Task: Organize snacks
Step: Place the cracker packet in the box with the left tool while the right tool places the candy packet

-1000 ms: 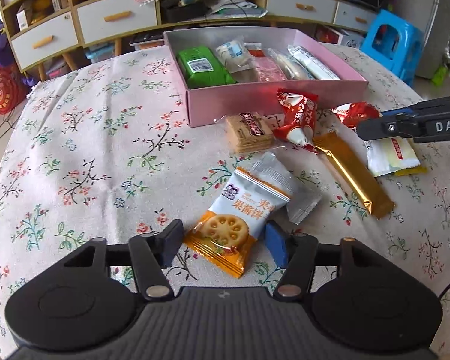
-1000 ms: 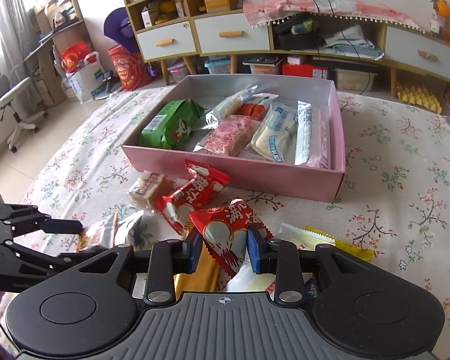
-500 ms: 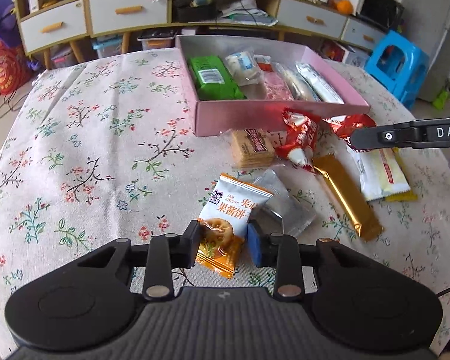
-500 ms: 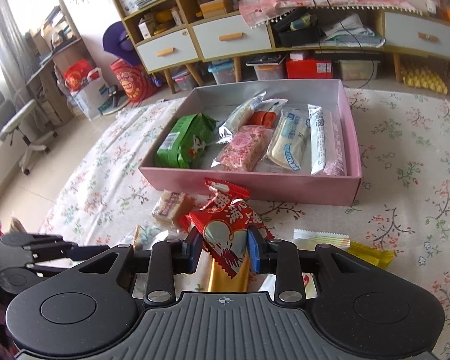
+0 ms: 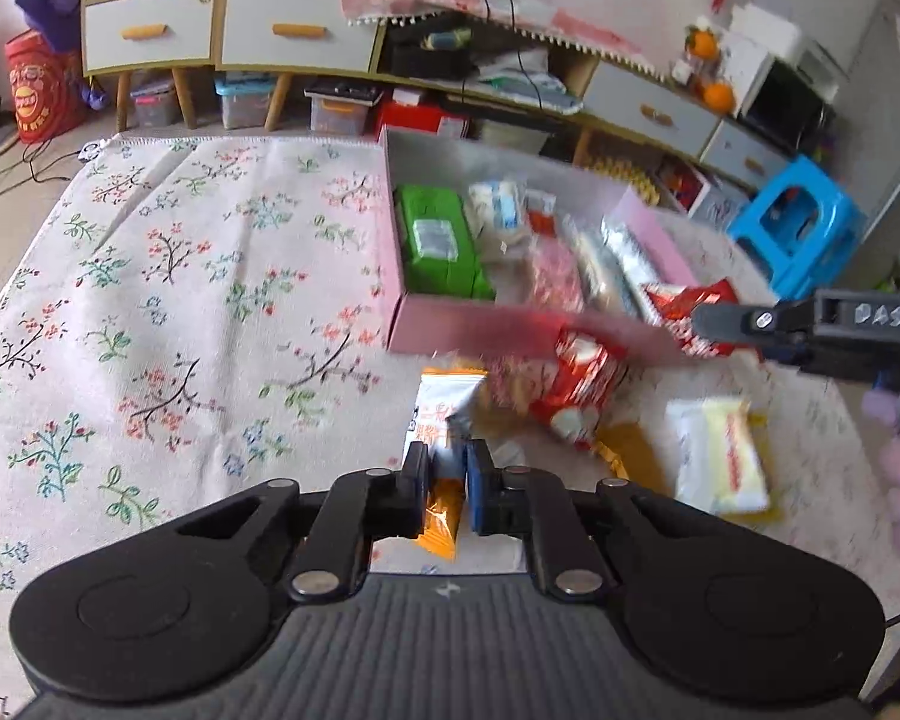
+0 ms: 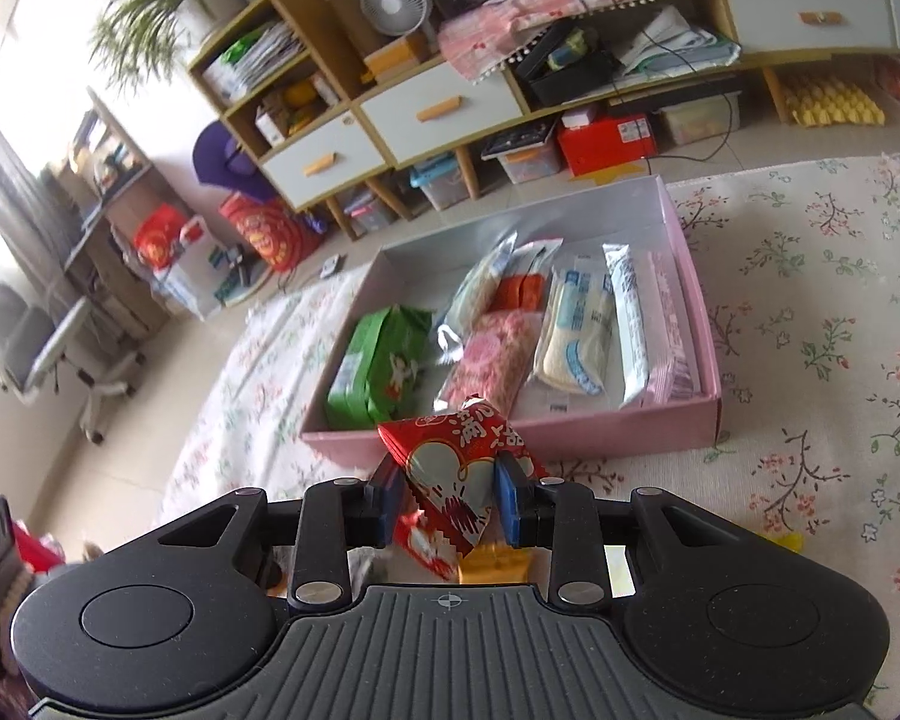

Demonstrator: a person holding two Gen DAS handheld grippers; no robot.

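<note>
The left gripper (image 5: 447,474) has just closed on an orange-and-white biscuit packet (image 5: 444,420) above the floral tablecloth (image 5: 150,300); the right gripper (image 6: 447,498) clamps a red snack pouch (image 6: 462,456) near the pink box (image 6: 708,414). Both wrappers look light, crinkly and slippery, best pinched mid-body.

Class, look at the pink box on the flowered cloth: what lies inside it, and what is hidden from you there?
Inside the pink box: a green packet, a pink-patterned packet, an orange one and several clear white-blue wrappers. The packets cover most of the floor, so anything under them is hidden.
</note>
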